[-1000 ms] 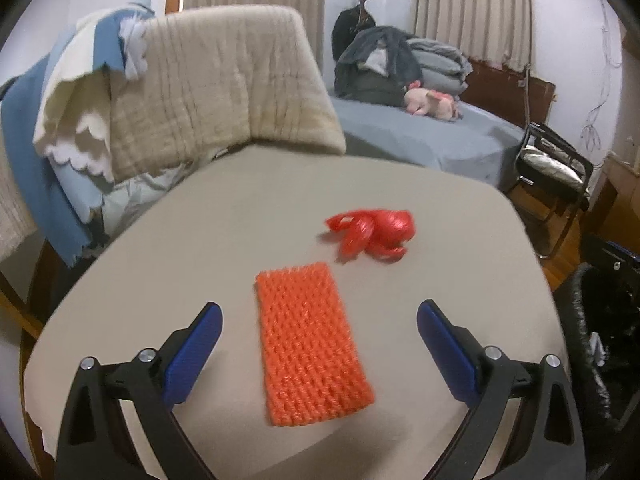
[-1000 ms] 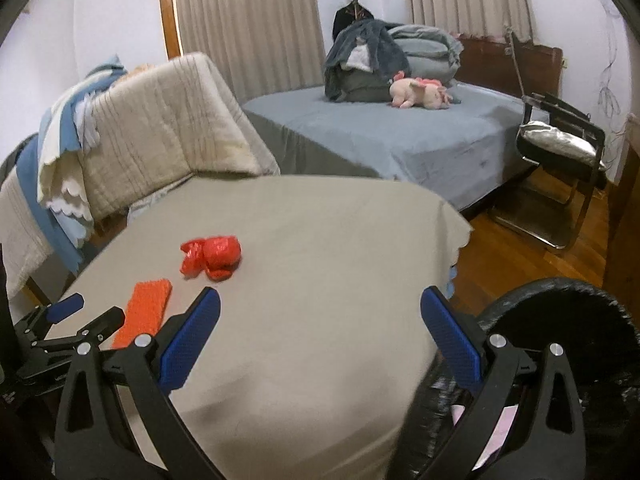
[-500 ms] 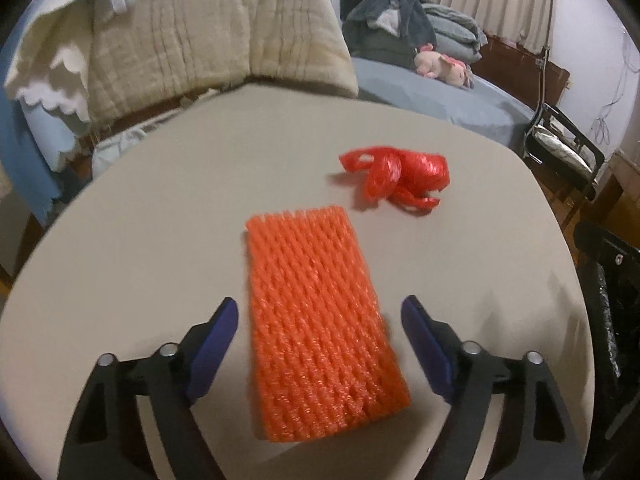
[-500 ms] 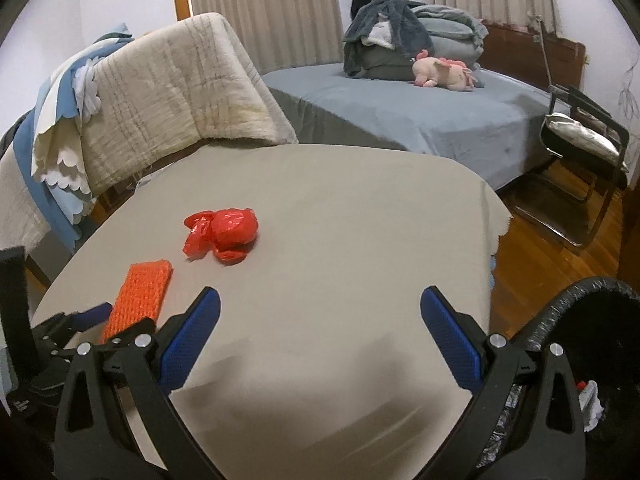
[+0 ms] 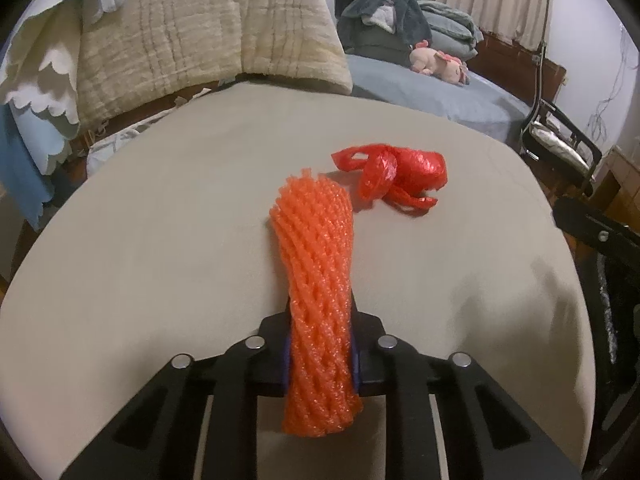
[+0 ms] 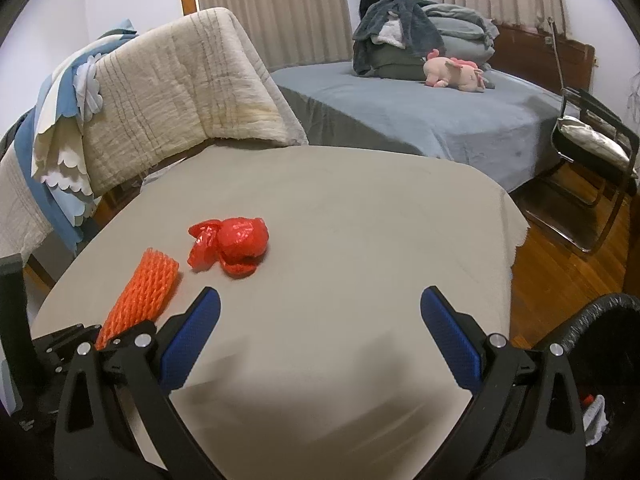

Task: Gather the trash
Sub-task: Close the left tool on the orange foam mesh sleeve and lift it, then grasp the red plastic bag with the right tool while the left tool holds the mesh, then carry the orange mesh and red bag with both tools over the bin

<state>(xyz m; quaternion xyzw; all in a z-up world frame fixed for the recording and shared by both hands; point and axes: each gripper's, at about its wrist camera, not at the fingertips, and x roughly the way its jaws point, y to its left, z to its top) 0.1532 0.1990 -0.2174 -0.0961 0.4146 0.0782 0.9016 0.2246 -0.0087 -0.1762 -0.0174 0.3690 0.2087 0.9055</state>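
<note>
Squeezed since before, flat foam net [image 5: 320, 300] now bunches into a ridged roll.

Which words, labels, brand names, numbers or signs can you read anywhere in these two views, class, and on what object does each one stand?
None: no readable text appears in either view.
Orange foam net: no print.
Red plastic bag: no print visible.
Table cloth: plain.
Pink plush toy: no label visible.
Black bin bag: no print visible.
</note>
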